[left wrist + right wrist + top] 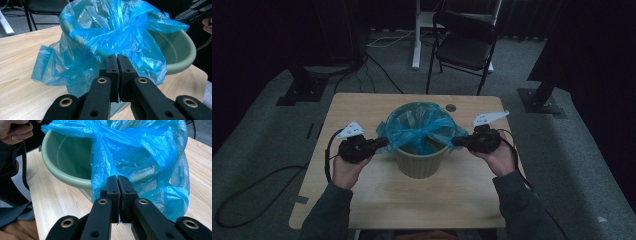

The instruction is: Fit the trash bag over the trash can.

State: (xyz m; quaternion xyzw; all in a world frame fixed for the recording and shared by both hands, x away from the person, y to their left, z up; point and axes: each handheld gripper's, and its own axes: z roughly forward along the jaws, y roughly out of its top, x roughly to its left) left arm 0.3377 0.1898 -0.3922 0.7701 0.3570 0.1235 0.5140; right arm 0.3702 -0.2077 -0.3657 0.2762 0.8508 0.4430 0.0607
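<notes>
A pale green bin [419, 164] stands in the middle of the wooden table [377, 197], lined with a blue plastic bag [419, 127] whose edges are drawn across its mouth. My left gripper [384, 143] is at the bin's left rim, shut on a fold of the bag. At the right rim my right gripper [457, 142] is shut on the bag's opposite edge. In the left gripper view the jaws [117, 57] meet with the bag [112, 30] bunched at their tips, over the bin [180, 50]. The right gripper view has its jaws [117, 177] pinching the bag [140, 145] beside the bin's rim [65, 152].
A black folding chair [464, 47] stands beyond the table's far edge, next to a white stand leg [416, 35]. Cables [242, 195] trail over the grey floor at left. Dark stand bases [302, 90] sit on both sides. A round hole [451, 107] is in the tabletop.
</notes>
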